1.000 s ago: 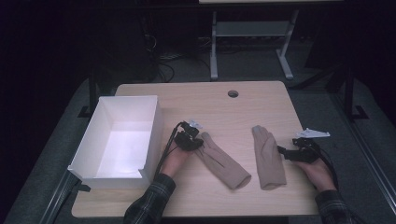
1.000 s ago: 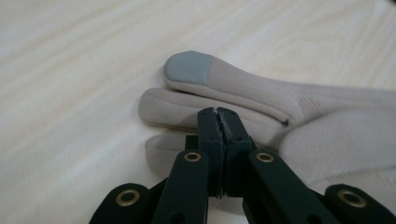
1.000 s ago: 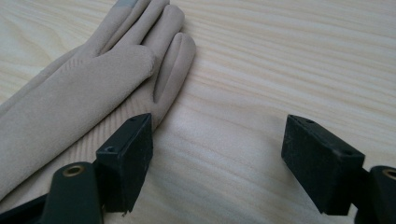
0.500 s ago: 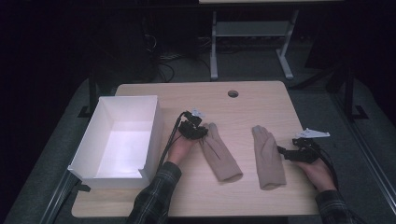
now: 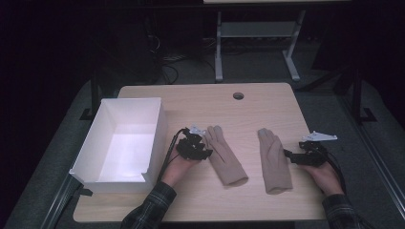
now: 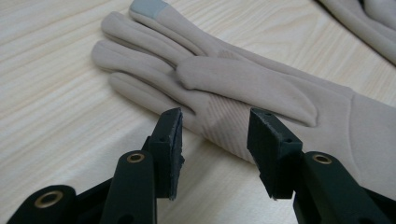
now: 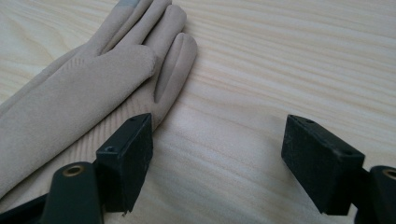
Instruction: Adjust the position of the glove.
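Two beige gloves lie flat on the wooden table (image 5: 200,100), fingers pointing away from the person. The left glove (image 5: 224,155) has a grey fingertip patch, and my left gripper (image 5: 206,151) sits at its left edge. In the left gripper view that gripper (image 6: 215,126) is open, its jaws on either side of the glove's (image 6: 243,84) edge near the thumb. The right glove (image 5: 274,160) lies a little apart. My right gripper (image 5: 289,154) is at its right side. It (image 7: 217,135) stands wide open over bare wood, the left jaw beside the glove (image 7: 70,93).
A white open box (image 5: 122,140) stands at the table's left, close to my left hand. A round cable hole (image 5: 238,96) is near the far edge. Dark floor and a metal frame (image 5: 258,43) lie beyond the table.
The left glove has been swung from a slant to nearly straight. My left gripper has drawn back from its fingertips toward the person and now sits open at its side. The right gripper has not moved.
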Demonstrator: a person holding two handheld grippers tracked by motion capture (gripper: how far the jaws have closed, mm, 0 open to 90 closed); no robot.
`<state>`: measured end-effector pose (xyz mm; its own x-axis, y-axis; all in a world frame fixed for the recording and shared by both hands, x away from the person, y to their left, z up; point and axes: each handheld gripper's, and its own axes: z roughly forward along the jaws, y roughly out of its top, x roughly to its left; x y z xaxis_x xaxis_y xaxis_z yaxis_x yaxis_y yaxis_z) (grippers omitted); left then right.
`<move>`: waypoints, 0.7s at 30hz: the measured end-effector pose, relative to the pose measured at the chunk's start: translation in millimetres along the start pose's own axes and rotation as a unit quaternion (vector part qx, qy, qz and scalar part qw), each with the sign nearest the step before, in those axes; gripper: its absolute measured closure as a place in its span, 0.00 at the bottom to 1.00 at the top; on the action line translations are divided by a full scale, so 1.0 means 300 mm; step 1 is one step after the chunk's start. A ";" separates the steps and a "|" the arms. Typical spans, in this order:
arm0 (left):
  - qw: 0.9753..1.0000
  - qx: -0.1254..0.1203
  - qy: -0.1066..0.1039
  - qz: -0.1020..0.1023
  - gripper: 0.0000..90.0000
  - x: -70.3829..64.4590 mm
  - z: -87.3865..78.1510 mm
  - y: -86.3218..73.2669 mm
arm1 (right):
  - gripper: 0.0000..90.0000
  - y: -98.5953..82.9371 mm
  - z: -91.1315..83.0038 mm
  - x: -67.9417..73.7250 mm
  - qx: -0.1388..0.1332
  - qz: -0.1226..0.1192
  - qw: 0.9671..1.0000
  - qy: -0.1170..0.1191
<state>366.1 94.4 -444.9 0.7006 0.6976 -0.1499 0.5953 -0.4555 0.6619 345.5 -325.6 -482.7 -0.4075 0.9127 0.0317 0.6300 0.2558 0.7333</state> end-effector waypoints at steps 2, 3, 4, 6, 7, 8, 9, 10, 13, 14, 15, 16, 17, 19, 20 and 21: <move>1.000 -0.005 0.000 -0.005 0.61 0.000 0.003 -0.002 | 0.27 0.000 0.000 0.000 0.000 0.000 1.000 0.000; 1.000 -0.007 -0.004 -0.009 0.61 0.003 0.015 -0.005 | 0.27 0.001 0.001 0.000 0.000 0.001 1.000 0.000; 1.000 -0.005 0.000 -0.009 0.61 0.001 0.024 -0.007 | 0.27 0.001 0.001 0.000 0.000 0.001 1.000 0.000; 1.000 0.004 0.005 -0.004 0.61 0.002 0.038 -0.011 | 0.27 0.001 0.001 0.000 0.000 0.000 1.000 0.000; 1.000 0.007 0.007 -0.002 0.61 0.003 0.043 -0.013 | 0.27 0.001 0.001 0.000 0.000 0.000 1.000 0.000; 1.000 0.007 0.007 -0.002 0.61 0.003 0.043 -0.013 | 0.27 0.001 0.001 0.000 0.000 0.000 1.000 0.000; 1.000 0.012 0.011 -0.002 0.61 0.003 0.047 -0.015 | 0.27 0.001 0.001 0.000 0.000 0.000 1.000 -0.001; 1.000 0.012 0.011 -0.002 0.62 0.003 0.047 -0.015 | 0.27 0.001 0.001 0.000 0.000 0.000 1.000 -0.001; 1.000 0.020 0.017 0.002 0.67 -0.003 0.051 -0.022 | 0.27 0.001 0.001 0.000 0.000 0.000 1.000 -0.001; 1.000 0.022 0.017 0.004 0.70 -0.003 0.051 -0.021 | 0.27 0.001 0.001 0.001 0.000 0.000 1.000 -0.001; 1.000 0.022 0.017 0.004 0.72 -0.003 0.051 -0.021 | 0.27 0.001 0.001 0.001 0.000 0.000 1.000 -0.001; 1.000 0.022 0.016 0.002 0.72 -0.002 0.052 -0.021 | 0.27 0.001 0.001 0.001 0.000 0.000 1.000 -0.001; 1.000 0.021 0.009 -0.004 0.79 0.005 0.052 -0.021 | 0.27 0.001 0.001 0.001 0.000 -0.002 1.000 0.000; 1.000 0.021 0.003 -0.008 0.85 0.009 0.052 -0.022 | 0.27 0.001 0.001 0.001 0.000 -0.002 1.000 0.001; 1.000 0.020 -0.007 -0.009 0.88 0.016 0.053 -0.022 | 0.27 0.000 0.001 0.002 -0.001 -0.004 1.000 0.003; 1.000 0.018 -0.009 -0.009 0.91 0.017 0.053 -0.021 | 0.27 0.000 0.001 0.003 -0.001 -0.004 1.000 0.004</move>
<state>372.3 92.0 -461.6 0.6966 0.6959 -0.1747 0.6212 -0.4631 0.6322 345.4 -324.8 -482.7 -0.4174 0.9082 0.0312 0.6260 0.2625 0.7344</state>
